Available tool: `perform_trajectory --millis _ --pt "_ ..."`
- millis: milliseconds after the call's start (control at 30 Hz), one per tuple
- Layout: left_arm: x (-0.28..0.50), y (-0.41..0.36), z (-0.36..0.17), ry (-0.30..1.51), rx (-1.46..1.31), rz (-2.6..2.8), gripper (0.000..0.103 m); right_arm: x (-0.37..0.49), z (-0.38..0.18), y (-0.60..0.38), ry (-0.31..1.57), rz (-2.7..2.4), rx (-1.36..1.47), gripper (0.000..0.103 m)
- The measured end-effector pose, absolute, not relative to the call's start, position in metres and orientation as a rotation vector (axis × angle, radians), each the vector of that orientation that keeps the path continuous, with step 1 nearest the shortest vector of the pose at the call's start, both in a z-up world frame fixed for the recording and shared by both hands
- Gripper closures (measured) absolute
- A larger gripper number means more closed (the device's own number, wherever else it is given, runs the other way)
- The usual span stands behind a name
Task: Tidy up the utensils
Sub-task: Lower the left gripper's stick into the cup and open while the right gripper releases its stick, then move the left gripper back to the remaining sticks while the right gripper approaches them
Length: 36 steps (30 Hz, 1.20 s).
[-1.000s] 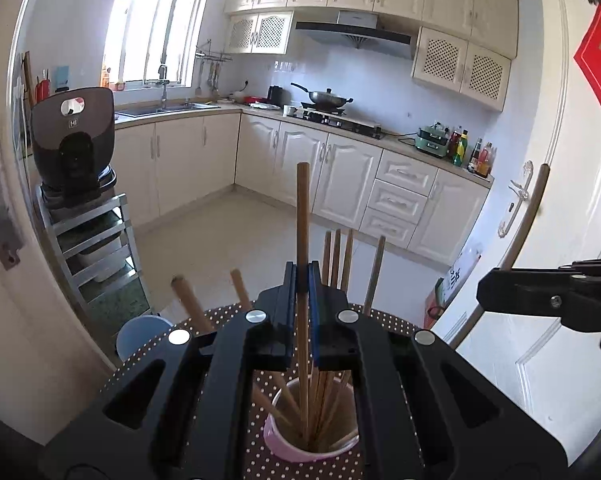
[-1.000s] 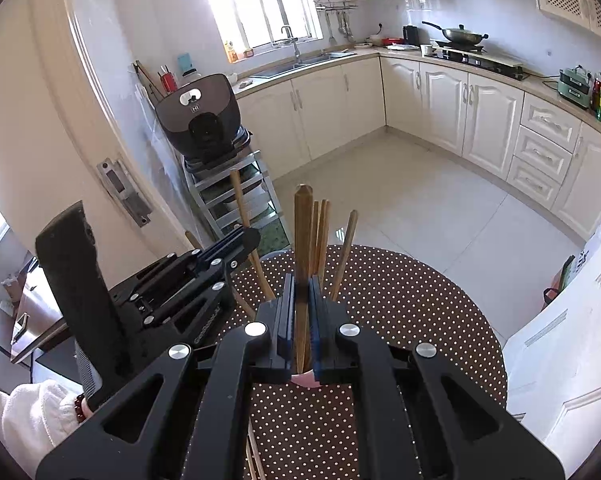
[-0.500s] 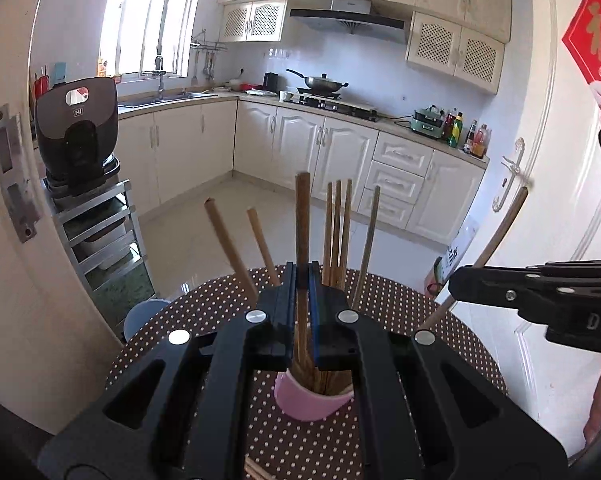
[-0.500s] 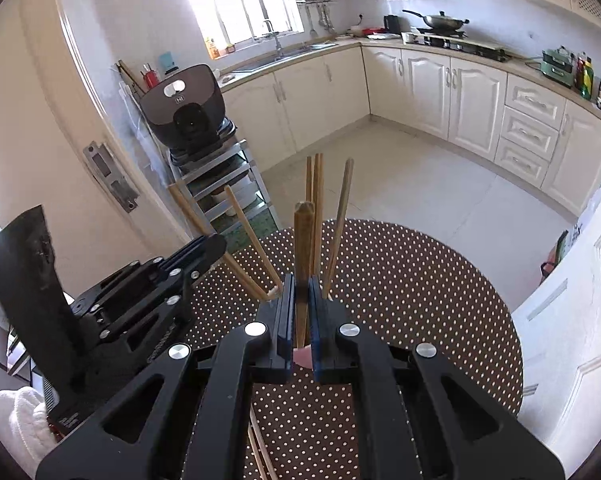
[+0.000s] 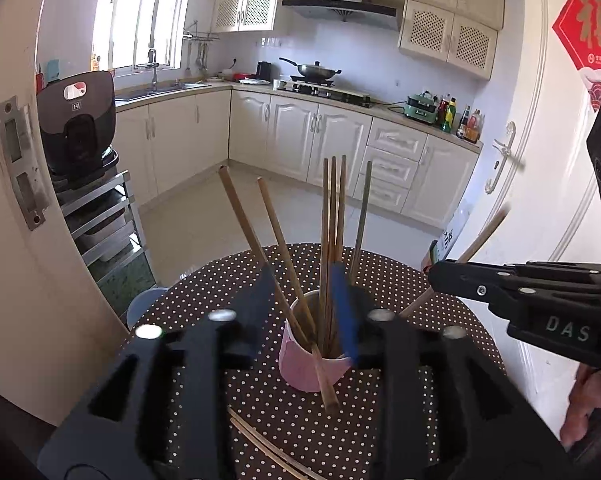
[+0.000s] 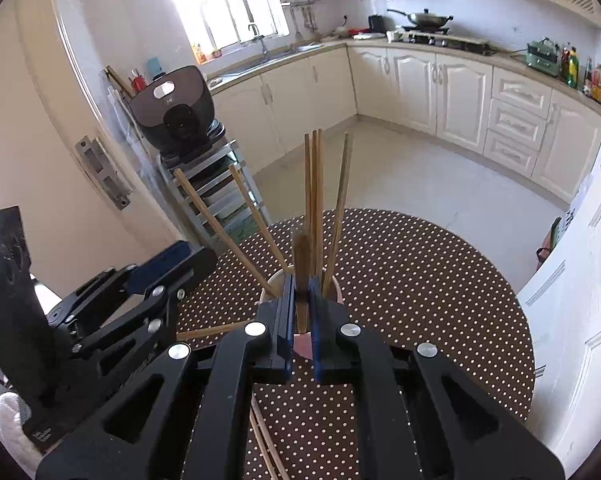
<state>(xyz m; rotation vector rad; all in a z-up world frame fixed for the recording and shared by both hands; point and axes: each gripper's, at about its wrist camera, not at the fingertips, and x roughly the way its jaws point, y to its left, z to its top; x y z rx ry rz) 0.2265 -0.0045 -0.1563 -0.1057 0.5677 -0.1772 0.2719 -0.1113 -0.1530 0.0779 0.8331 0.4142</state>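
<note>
A pink cup (image 5: 300, 364) stands on the round dotted table (image 5: 380, 400) and holds several wooden chopsticks (image 5: 332, 220). My left gripper (image 5: 306, 312) is open, its jaws on either side of the cup. One chopstick (image 5: 322, 372) slants across the cup's front with its tip on the table. My right gripper (image 6: 300, 312) is shut on a chopstick (image 6: 301, 268), held upright just above the cup (image 6: 304, 340). In the left wrist view the right gripper (image 5: 452, 276) shows at the right with its chopstick (image 5: 484, 236).
Loose chopsticks (image 5: 268, 448) lie on the table near me, also seen in the right wrist view (image 6: 264, 444). A metal rack with a dark appliance (image 5: 76, 128) stands left of the table. A white door (image 5: 540, 200) is close on the right.
My left gripper has opened and let go of its chopstick, which now leans across the cup. Both grippers have pulled back a little; the right one still holds its chopstick.
</note>
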Motion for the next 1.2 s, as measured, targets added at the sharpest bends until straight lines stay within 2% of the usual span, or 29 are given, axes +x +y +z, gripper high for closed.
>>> perform_trajectory --millis 200,333,867,1067,1200 --pt "0.221 0.001 -0.152 0.565 -0.102 -0.176 0.050 0.262 -0.150 -0.110 0.814 0.399 0.090 0.094" --pt "0.213 0.007 -0.147 0.552 -0.104 -0.172 0.044 0.254 -0.143 -0.110 0.782 0.383 0.092 0.081" --pt "0.171 0.016 -0.123 0.501 -0.096 -0.184 0.027 0.199 -0.113 -0.104 0.620 0.316 0.050 0.049" --pt "0.156 0.019 -0.120 0.499 -0.098 -0.179 0.023 0.178 -0.109 -0.104 0.578 0.295 0.045 0.038" --pt "0.146 0.020 -0.125 0.516 -0.094 -0.171 0.021 0.169 -0.115 -0.106 0.580 0.286 0.057 0.036"
